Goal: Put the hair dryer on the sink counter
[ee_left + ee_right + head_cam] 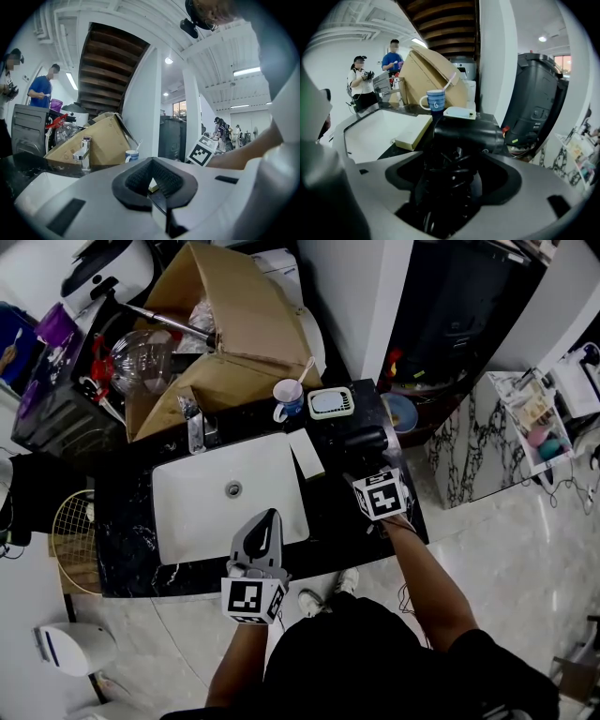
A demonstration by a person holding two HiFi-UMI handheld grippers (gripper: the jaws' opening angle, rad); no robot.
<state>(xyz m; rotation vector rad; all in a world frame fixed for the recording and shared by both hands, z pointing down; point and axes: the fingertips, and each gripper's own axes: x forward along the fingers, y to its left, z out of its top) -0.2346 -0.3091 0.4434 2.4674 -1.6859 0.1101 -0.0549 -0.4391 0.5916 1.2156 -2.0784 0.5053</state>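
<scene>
Hair dryer (464,133) is judged set on sink counter (330,498) between right gripper (452,169) jaws, spread clear of its handle; left gripper (152,185) pressed together; withdrawal remains.

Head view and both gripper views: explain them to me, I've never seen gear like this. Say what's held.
A person wears a camera on the head and holds a two-jaw gripper in each hand. Each gripper carries its own camera looking along its jaws. Below is a black counter with a white sink, faucet, mug and cardboard box. The left gripper is shut and empty above the sink. The right gripper has its jaws open around the hair dryer, which is on the counter.
</scene>
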